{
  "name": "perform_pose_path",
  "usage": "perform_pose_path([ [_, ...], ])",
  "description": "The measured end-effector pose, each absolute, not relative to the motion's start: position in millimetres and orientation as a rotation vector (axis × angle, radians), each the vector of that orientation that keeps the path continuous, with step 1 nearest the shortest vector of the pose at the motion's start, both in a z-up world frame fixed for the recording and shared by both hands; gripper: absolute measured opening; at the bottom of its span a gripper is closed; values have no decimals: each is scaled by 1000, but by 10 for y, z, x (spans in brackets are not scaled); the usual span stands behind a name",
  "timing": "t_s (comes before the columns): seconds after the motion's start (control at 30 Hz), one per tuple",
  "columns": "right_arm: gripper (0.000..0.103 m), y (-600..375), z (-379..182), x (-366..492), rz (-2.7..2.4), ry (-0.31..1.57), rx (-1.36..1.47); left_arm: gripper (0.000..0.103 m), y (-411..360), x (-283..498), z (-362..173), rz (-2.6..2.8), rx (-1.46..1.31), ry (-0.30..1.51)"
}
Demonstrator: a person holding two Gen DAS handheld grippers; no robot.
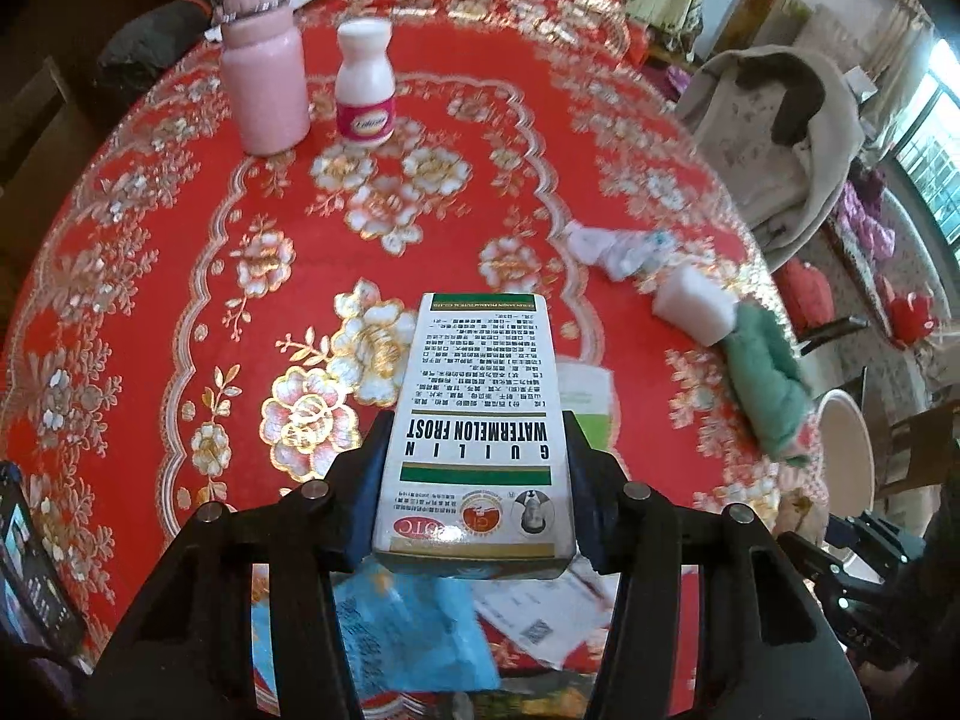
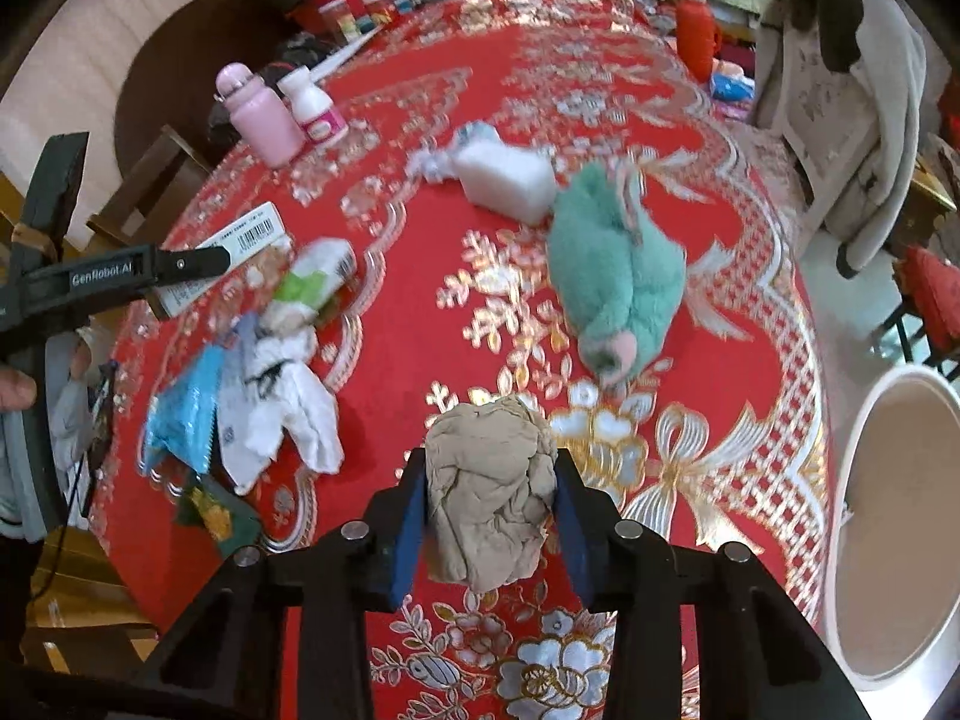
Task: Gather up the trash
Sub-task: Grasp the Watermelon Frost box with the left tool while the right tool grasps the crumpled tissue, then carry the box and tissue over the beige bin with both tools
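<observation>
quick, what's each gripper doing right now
left gripper: closed on the white medicine box, lifted off the table
right gripper: closed on a crumpled beige paper wad

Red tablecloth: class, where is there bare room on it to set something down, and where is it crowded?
Free: the wide middle of the red tablecloth, between the pink bottle, the medicine box and the green plush toy. Crowded: the litter pile near the left gripper, and the white block beside the toy.

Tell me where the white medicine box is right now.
The white medicine box sits centre-bottom in the left wrist view, clamped in the left gripper above the red tablecloth.
</observation>
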State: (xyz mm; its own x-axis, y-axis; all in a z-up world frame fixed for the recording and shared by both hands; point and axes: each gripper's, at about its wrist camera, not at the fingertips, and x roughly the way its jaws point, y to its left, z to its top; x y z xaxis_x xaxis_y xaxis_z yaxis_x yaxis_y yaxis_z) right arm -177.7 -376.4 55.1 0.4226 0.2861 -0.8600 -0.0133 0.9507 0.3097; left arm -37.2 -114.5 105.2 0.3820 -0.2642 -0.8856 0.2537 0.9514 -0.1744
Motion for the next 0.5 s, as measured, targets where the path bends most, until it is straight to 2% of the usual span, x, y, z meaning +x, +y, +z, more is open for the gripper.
perform_pose_path([
  [0.5, 38, -4233, 834, -1913, 169, 1044, 318, 50, -1949, -805, 1465, -430, 36, 1053],
])
